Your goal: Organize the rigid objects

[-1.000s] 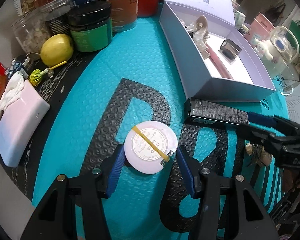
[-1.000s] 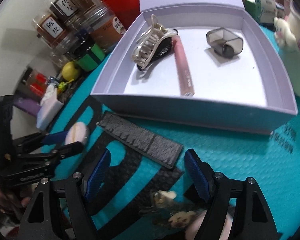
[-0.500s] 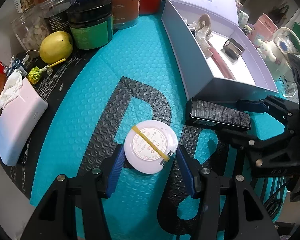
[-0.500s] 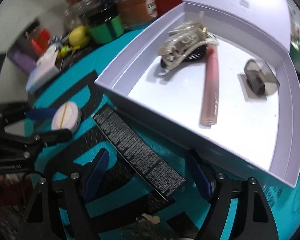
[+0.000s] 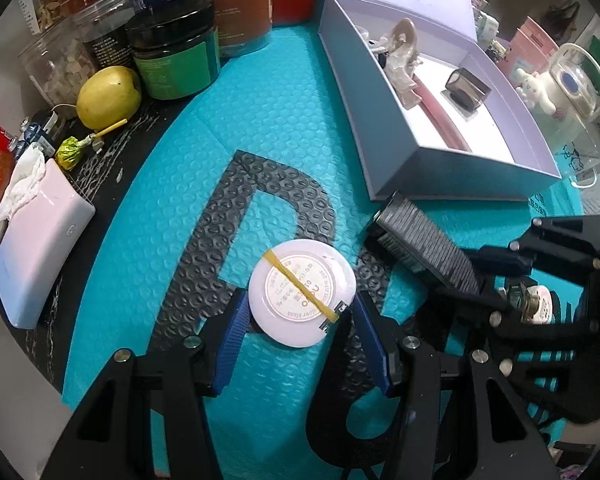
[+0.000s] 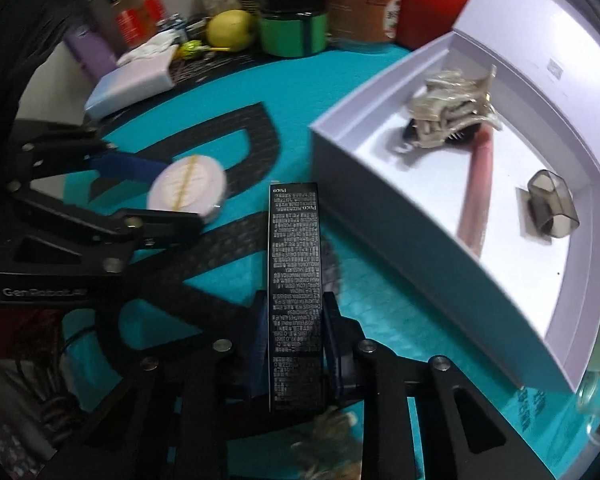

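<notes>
A round white compact [image 5: 302,287] with a yellow rubber band lies on the teal mat between the open blue fingers of my left gripper [image 5: 298,312]; touching cannot be told. It also shows in the right wrist view [image 6: 187,187]. My right gripper [image 6: 295,322] is shut on a long black printed box [image 6: 295,276], also in the left wrist view [image 5: 428,242]. The open lavender box [image 6: 384,216] holds a hair claw [image 6: 448,124], a pink tube [image 6: 478,192] and a grey clip [image 6: 552,204].
Jars, a green-labelled black-lidded tub [image 5: 176,50], a lemon [image 5: 108,96] and a pink power bank [image 5: 40,244] crowd the left side. A glass mug with a white toy [image 5: 556,80] stands beyond the lavender box. A small keychain trinket [image 5: 528,304] lies under my right gripper.
My right gripper has swung over the black box and shut on it, and the box now points along its fingers. My left gripper stays open around the compact.
</notes>
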Available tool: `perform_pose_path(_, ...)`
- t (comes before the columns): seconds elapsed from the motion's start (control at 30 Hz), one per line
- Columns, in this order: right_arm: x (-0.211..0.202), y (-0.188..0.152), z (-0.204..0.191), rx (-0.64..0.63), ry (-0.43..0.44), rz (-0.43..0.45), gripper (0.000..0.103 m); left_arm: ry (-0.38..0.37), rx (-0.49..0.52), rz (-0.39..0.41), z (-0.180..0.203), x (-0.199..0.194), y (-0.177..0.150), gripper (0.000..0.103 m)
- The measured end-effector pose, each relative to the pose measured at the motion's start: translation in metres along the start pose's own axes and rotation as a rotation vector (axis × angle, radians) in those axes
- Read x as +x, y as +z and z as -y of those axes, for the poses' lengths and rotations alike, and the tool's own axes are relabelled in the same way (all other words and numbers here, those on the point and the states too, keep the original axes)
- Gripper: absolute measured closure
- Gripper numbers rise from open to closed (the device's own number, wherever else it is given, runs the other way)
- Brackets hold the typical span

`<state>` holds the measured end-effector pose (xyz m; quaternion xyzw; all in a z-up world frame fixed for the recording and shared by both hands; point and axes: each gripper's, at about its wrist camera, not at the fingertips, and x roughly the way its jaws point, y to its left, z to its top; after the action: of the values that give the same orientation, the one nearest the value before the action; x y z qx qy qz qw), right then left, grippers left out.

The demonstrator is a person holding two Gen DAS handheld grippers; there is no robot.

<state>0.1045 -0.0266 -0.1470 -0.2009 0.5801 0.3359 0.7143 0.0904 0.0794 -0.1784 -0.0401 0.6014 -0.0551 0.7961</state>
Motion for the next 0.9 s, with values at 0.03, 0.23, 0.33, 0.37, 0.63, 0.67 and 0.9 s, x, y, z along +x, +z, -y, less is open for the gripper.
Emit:
perform_pose_path(0.03, -0.003, -0.002, -0.002, 0.009, 0.008, 0.006, 0.078, 0.000, 0.001, 0.000, 0.002, -0.001, -0.001, 0.050)
perform_pose_path(0.23, -0.018, -0.011, -0.004, 0.063, 0.015, 0.030, 0.078, -0.003, 0.008, -0.004, 0.011, -0.009, -0.009, 0.050)
perform_pose_path(0.33, -0.027, -0.018, -0.004, 0.093, 0.016, 0.043, 0.078, -0.004, 0.013, -0.004, 0.016, -0.016, -0.014, 0.050)
perform_pose_path(0.37, -0.029, -0.020, -0.004, 0.107, 0.021, 0.048, 0.078, -0.004, 0.014, -0.004, 0.017, -0.018, -0.015, 0.050)
perform_pose_path(0.63, -0.052, -0.041, -0.002, 0.218, 0.023, 0.098, 0.078, -0.012, 0.048, 0.023, 0.034, -0.038, -0.021, 0.050)
perform_pose_path(0.67, -0.055, -0.043, -0.001, 0.233, 0.024, 0.103, 0.078, -0.012, 0.054, 0.024, 0.036, -0.040, -0.020, 0.050)
perform_pose_path(0.9, -0.072, -0.063, 0.003, 0.311, 0.022, 0.128, 0.078, -0.016, 0.103, 0.042, 0.052, -0.054, -0.023, 0.050)
